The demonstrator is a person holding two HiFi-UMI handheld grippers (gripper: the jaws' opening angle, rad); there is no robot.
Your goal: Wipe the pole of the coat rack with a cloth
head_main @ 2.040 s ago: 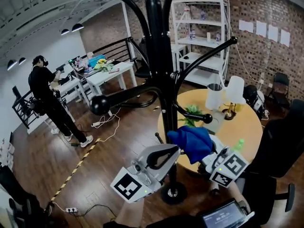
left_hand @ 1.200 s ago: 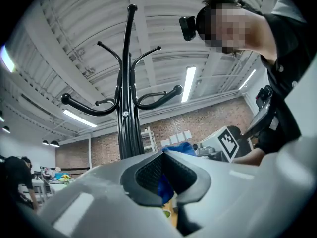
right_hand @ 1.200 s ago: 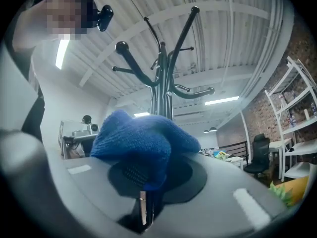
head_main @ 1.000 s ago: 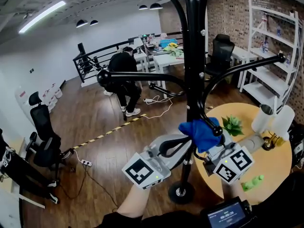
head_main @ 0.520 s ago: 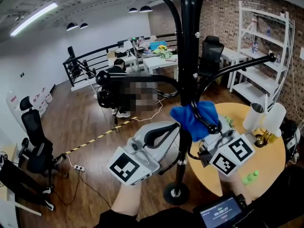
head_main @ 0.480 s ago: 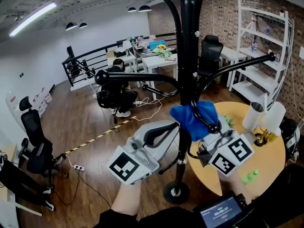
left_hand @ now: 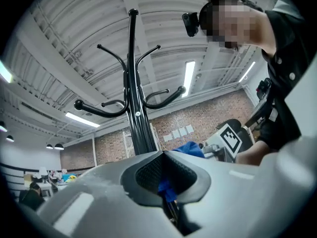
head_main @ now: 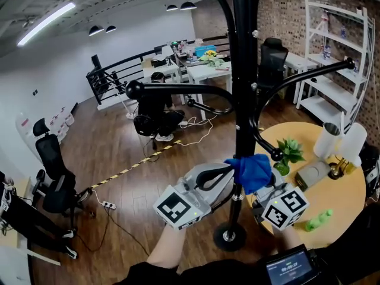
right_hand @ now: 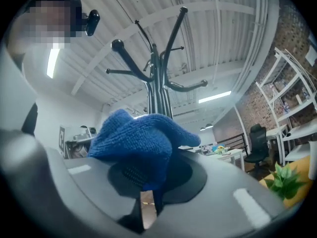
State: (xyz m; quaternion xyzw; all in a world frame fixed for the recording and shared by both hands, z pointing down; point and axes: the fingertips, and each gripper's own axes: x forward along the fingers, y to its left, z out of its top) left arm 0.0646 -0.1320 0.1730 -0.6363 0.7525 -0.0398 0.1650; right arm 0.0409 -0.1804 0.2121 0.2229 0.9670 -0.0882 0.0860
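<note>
Pole (head_main: 242, 100) of the black coat rack rises from its round base (head_main: 230, 236) on the wood floor, its top cut off by the head view's upper edge. A blue cloth (head_main: 254, 171) is bunched against the pole's lower stretch, above the base, hiding that part of the shaft; whether it wraps round or only presses on the near side cannot be told. The right gripper (head_main: 261, 187) has its jaws clamped on the cloth, which spills over them and covers the tips in the head view. The left gripper (head_main: 227, 172) meets the cloth's left edge just beside the pole, jaws drawn together with a sliver of blue pinched between them in its own view. A round table (head_main: 341, 189) with a small plant (head_main: 289, 153) stands just behind the pole
</note>
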